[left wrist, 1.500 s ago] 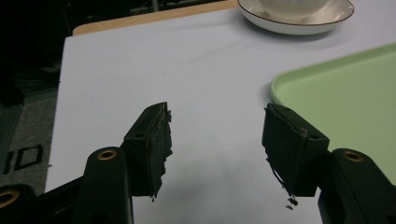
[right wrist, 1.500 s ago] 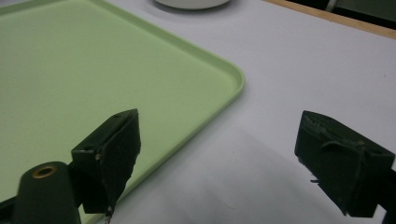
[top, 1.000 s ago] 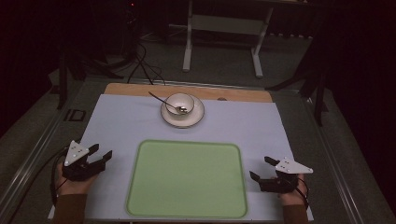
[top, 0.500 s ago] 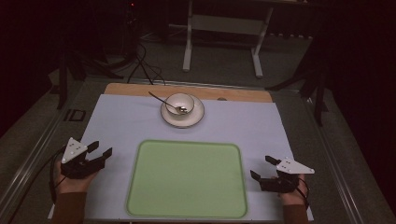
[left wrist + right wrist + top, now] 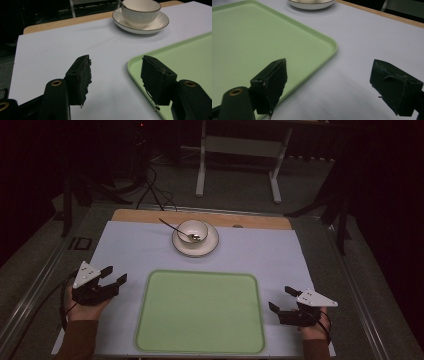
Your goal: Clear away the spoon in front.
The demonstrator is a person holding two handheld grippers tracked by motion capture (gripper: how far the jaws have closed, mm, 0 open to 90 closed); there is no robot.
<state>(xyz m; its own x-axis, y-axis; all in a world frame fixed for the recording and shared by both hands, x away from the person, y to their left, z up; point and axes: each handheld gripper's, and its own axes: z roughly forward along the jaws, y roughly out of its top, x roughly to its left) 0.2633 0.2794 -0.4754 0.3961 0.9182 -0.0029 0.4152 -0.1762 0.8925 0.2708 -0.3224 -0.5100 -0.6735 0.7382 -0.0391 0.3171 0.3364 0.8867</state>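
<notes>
The left gripper (image 5: 111, 279) rests near the left edge of the table (image 5: 130, 251), just beside the left rim of the green tray (image 5: 200, 312), and its jaws stand wide open with nothing between them; in the left gripper view one jaw hangs over the pale table cover and the other over the tray's corner. The right gripper (image 5: 281, 301) lies near the front right corner of the table, just beside the right rim of the tray, with its jaws also spread far apart and empty. The tray sits in the middle of the front half of the table, flat, with nothing on it. It looks like thin moulded plastic, so it is probably light and rather stiff, with a smooth surface that may slip; the raised rim is the natural place to take it, one gripper on each side edge, because a single grip would let it tilt. At the back edge, well apart from both grippers, a white ribbed bowl (image 5: 193, 231) stands on a saucer (image 5: 210, 245), and a metal spoon (image 5: 176, 228) leans in the bowl with its handle toward the back left. This set appears to be ceramic, so fragile and heavier; the saucer rim seems the safer hold, and the loose spoon could slide out.
</notes>
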